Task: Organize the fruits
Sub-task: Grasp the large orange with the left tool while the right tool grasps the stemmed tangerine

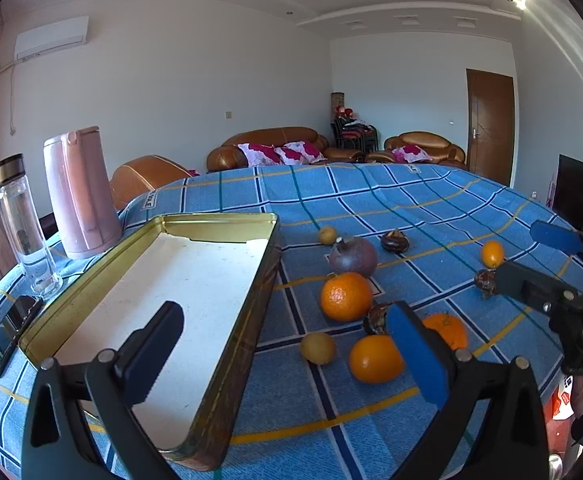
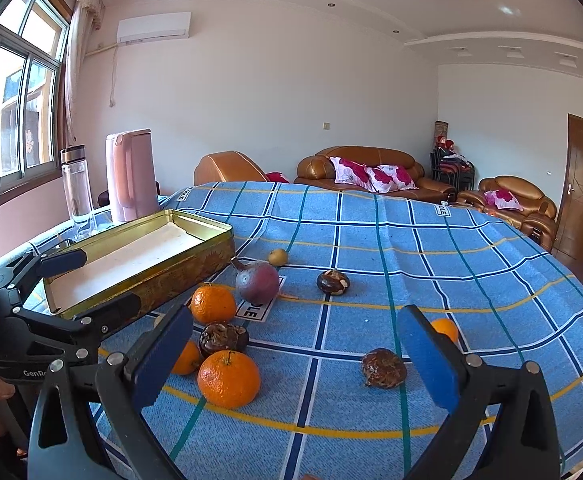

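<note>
Right wrist: right tool (image 2: 295,356) wide open, empty.

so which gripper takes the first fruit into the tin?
Right, probably. The right gripper is open over the fruit, the nearest orange just ahead between its fingers. The left gripper straddles the empty tin's wall.

Tin (image 1: 211,320) left on table – fruits (image 1: 346,297) scattered right; kettle (image 1: 81,194) behind tin
</note>
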A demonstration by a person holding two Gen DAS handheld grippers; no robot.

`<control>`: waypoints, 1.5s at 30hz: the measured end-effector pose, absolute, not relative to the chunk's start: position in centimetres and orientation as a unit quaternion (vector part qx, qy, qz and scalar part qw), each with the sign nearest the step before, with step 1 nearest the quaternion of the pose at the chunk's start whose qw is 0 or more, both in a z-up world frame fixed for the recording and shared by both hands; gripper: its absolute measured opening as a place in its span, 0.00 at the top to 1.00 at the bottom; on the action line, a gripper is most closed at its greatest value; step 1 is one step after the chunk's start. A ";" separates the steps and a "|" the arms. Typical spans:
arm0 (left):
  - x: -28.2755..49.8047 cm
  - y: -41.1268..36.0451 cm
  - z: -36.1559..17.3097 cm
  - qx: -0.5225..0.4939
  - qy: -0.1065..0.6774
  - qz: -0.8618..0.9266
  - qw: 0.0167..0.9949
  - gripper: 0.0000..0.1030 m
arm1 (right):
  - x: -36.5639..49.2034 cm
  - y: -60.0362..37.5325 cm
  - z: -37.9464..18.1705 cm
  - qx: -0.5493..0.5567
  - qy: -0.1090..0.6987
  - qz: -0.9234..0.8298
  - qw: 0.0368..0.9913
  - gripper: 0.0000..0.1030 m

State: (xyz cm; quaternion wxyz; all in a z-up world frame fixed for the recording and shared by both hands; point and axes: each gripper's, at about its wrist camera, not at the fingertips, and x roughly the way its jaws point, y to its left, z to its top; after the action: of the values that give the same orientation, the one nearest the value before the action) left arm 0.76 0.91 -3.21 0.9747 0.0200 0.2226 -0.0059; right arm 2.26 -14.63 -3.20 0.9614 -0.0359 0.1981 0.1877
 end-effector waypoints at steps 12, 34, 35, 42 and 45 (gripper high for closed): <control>0.4 1.2 -4.1 0.009 0.227 -0.018 0.974 0.00 | 3.8 -12.0 -7.2 -0.061 0.267 0.227 0.935 0.22; 2.4 -3.9 -6.4 0.043 0.299 -0.108 0.947 0.24 | 4.8 -13.7 -9.5 -0.038 0.302 0.235 0.923 0.52; 2.6 -4.1 -6.5 0.043 0.303 -0.111 0.945 0.26 | 4.8 -13.8 -9.5 -0.038 0.301 0.233 0.924 0.52; 3.9 -4.4 -7.3 0.042 0.327 -0.112 0.937 0.38 | 4.9 -14.4 -9.6 -0.034 0.300 0.227 0.926 0.52; 4.8 -4.0 -8.0 0.031 0.346 -0.110 0.931 0.57 | 4.8 -14.3 -9.5 -0.033 0.298 0.230 0.926 0.52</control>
State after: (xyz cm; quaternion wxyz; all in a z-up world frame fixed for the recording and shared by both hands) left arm 4.77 -3.99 -7.96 0.9312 0.0313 0.3462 -0.1095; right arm 4.81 -14.34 -9.52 0.9258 -0.0326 0.2981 0.2301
